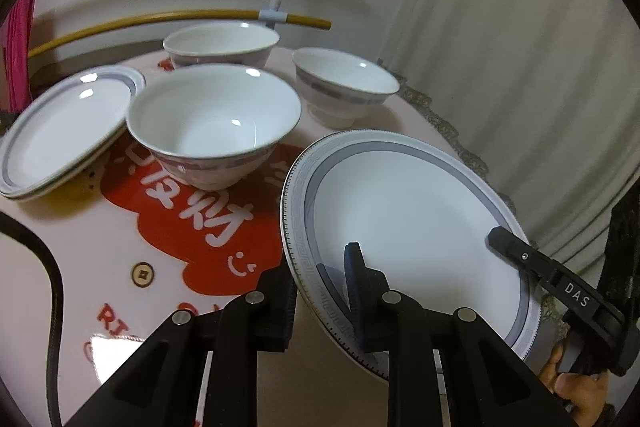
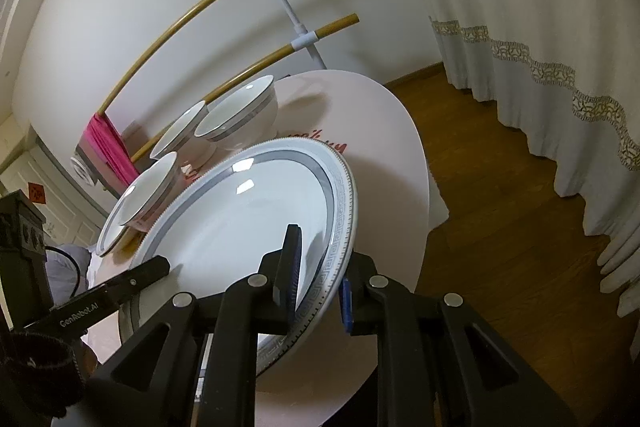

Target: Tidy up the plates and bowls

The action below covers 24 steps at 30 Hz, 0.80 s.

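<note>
A large white plate with a grey patterned rim (image 1: 408, 223) is held tilted above the table by both grippers. My left gripper (image 1: 320, 291) is shut on its near left rim. My right gripper (image 2: 316, 279) is shut on the plate (image 2: 248, 219) at the opposite rim; its finger shows in the left wrist view (image 1: 516, 251). Three white bowls stand on the table: one in the middle (image 1: 214, 123), one behind it (image 1: 222, 45), one at the right (image 1: 344, 85). A stack of smaller plates (image 1: 64, 127) lies at the left.
The round table (image 1: 132, 247) has a pink cloth with a red printed patch. A rack with wooden rails (image 1: 192, 17) stands behind it. A curtain (image 2: 540, 59) hangs at the right over a wooden floor (image 2: 500, 227). A black cable (image 1: 52, 287) runs at the left.
</note>
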Available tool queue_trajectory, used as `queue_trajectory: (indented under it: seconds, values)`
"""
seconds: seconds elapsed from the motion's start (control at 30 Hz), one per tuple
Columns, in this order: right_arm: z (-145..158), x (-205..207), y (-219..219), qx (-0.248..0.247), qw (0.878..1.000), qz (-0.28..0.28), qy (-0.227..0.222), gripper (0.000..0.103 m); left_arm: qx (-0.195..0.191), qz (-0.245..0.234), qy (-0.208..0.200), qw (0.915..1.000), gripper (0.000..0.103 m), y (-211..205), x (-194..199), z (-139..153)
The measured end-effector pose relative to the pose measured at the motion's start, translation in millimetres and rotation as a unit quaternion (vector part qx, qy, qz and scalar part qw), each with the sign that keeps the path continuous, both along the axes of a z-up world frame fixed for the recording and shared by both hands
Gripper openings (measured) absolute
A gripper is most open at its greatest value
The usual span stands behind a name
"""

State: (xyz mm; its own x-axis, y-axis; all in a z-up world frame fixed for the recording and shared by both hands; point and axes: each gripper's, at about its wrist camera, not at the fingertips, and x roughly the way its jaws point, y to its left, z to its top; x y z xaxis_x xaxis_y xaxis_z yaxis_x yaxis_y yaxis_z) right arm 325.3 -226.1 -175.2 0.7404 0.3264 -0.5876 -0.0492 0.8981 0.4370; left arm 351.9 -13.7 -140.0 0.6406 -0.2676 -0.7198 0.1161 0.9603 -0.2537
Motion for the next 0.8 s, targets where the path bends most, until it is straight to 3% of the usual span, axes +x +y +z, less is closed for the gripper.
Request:
queue_trajectory:
  seconds: [0.37,0.8]
  values:
    - [45.4,-28.4,21.2,-0.015,0.998,0.011,-0.051,0.017,-0.016,0.007,-0.055,0.9983,0.019,35.0,-49.8,39.4]
    - [73.8,-17.3,121.9,-0.026,0.992,0.09,-0.082,0.017,-0.024,0.095,-0.092,0.9909,0.019,154.8,-109.4,63.4]
